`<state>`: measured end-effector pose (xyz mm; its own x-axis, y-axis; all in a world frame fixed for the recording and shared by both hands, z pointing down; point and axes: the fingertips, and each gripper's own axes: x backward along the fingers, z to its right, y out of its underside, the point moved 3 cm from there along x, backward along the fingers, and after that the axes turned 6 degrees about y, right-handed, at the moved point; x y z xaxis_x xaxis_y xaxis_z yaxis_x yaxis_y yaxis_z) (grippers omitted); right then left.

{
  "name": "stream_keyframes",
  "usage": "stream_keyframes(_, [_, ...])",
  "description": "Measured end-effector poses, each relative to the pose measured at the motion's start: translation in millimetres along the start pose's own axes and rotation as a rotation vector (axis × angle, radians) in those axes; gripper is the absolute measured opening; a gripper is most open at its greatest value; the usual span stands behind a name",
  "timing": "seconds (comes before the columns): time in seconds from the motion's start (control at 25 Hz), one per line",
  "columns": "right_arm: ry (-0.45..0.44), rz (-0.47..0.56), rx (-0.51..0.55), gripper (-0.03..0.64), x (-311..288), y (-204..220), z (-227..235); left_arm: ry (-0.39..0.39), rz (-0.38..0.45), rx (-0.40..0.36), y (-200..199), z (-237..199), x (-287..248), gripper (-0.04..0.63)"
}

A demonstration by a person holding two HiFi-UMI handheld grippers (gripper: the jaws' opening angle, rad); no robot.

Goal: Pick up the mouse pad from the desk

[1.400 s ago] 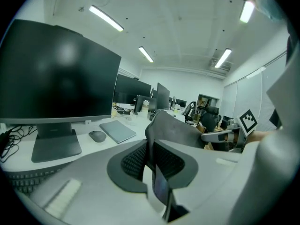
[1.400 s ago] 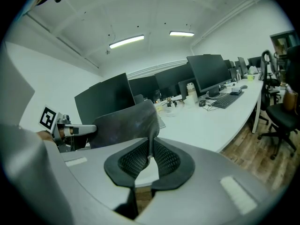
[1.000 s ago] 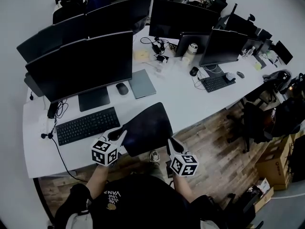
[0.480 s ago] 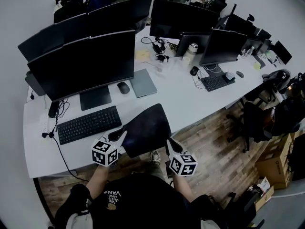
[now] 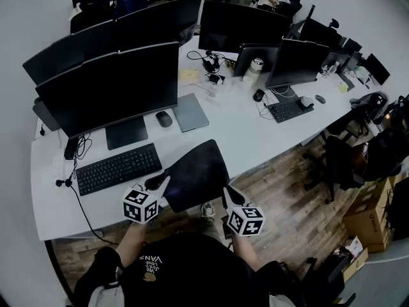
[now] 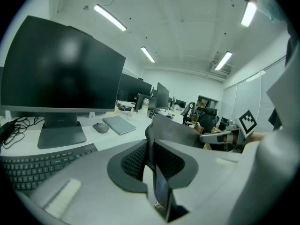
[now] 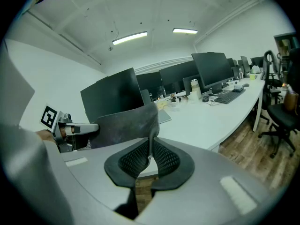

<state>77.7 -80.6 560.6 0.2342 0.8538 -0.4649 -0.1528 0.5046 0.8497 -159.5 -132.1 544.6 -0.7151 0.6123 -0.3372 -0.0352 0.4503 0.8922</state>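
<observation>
while the left claw (image 5: 160, 184) is closed on the left edge of the dark mouse pad (image 5: 195, 171), the right claw (image 5: 229, 194) is closed on its right edge. the pad hangs between them, raised over the near edge of the desk (image 5: 255, 136), just right of the keyboard (image 5: 118, 168).
</observation>
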Motion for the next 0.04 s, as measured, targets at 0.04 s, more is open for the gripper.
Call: stream_keyframes(0.04, [0.001, 0.0, 0.0, 0.035, 0.2, -0.3, 0.6, 0.0, 0.0, 0.0, -0.2, 0.2, -0.4, 0.041])
